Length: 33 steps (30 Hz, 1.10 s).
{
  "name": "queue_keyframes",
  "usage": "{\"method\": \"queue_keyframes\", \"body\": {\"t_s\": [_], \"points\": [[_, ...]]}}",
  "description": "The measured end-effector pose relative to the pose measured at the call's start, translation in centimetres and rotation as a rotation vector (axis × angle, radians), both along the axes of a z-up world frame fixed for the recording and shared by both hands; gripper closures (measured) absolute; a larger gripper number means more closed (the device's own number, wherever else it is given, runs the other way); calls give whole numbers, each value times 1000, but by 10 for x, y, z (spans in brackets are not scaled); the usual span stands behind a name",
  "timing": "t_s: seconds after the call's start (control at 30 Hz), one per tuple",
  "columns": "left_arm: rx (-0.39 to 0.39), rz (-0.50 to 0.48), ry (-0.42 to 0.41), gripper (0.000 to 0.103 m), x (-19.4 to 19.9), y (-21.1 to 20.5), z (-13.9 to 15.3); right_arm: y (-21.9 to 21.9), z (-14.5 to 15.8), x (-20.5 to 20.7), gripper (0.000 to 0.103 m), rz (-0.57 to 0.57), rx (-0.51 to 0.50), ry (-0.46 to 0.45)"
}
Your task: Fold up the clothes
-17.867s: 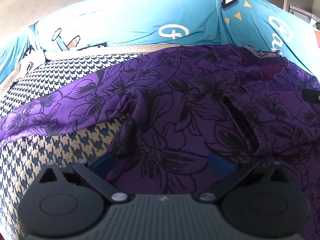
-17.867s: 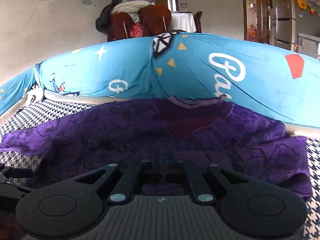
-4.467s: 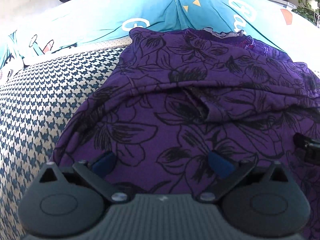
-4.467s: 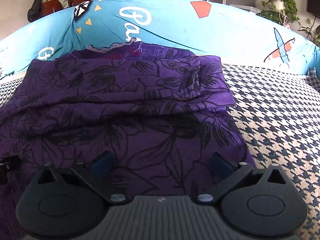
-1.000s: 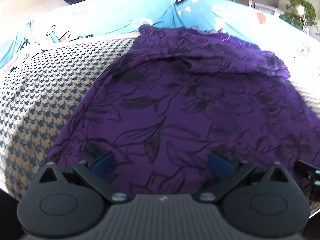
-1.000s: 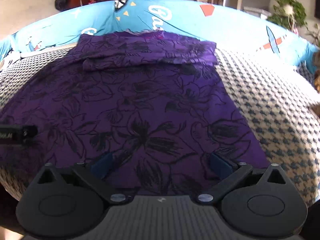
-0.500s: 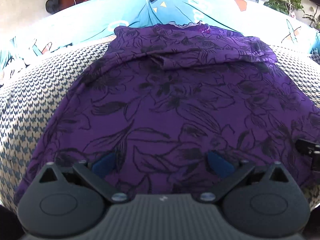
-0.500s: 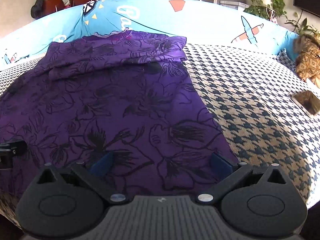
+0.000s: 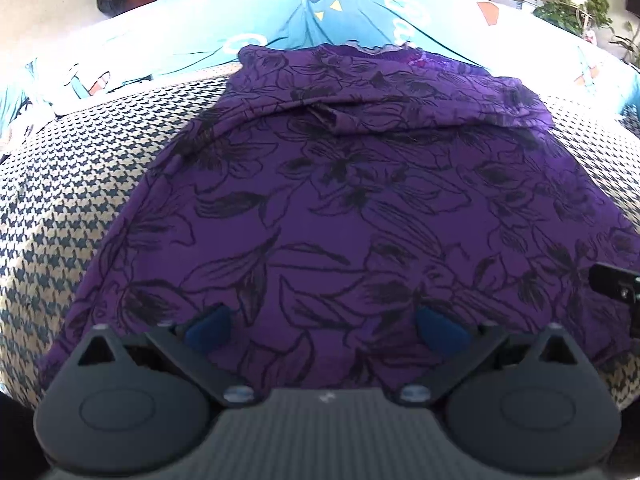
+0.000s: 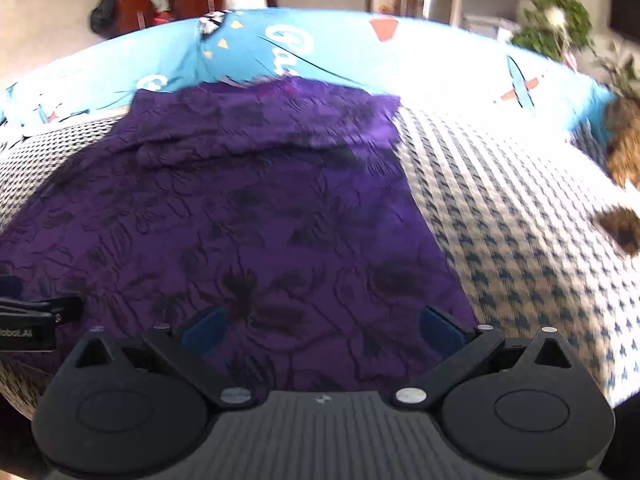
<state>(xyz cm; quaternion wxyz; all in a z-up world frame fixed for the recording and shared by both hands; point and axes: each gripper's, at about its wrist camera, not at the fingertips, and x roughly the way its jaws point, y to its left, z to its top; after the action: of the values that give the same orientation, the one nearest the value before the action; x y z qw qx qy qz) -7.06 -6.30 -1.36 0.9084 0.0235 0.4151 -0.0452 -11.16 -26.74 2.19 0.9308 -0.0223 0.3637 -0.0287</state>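
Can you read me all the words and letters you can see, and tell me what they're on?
"obot.AI": white print on the black left gripper, seen at the left edge of the right wrist view; its first letter is cut off.
"Ga": big white curly letters on the blue cover behind the purple garment; the rest hides behind the garment.
White ring marks on the blue cover: signs, not readable as letters.
Nothing else can be read.

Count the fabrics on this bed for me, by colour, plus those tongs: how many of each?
Purple garment: 1
Houndstooth cover: 1
Blue printed quilt: 1
Tongs: 2, left tongs and right tongs, both open
Total: 5
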Motion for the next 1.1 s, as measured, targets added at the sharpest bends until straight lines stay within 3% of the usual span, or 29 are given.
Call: {"method": "queue_keyframes", "body": {"t_s": [0.3, 0.7, 1.1], "points": [[-24, 27, -3, 0, 40, 12, 11, -16, 22, 56, 0, 81, 57, -69], [-21, 20, -1, 0, 100, 23, 18, -75, 29, 149, 0, -62, 173, -96], [-25, 21, 1, 0, 144, 29, 18, -102, 14, 214, 0, -124, 186, -103]]}}
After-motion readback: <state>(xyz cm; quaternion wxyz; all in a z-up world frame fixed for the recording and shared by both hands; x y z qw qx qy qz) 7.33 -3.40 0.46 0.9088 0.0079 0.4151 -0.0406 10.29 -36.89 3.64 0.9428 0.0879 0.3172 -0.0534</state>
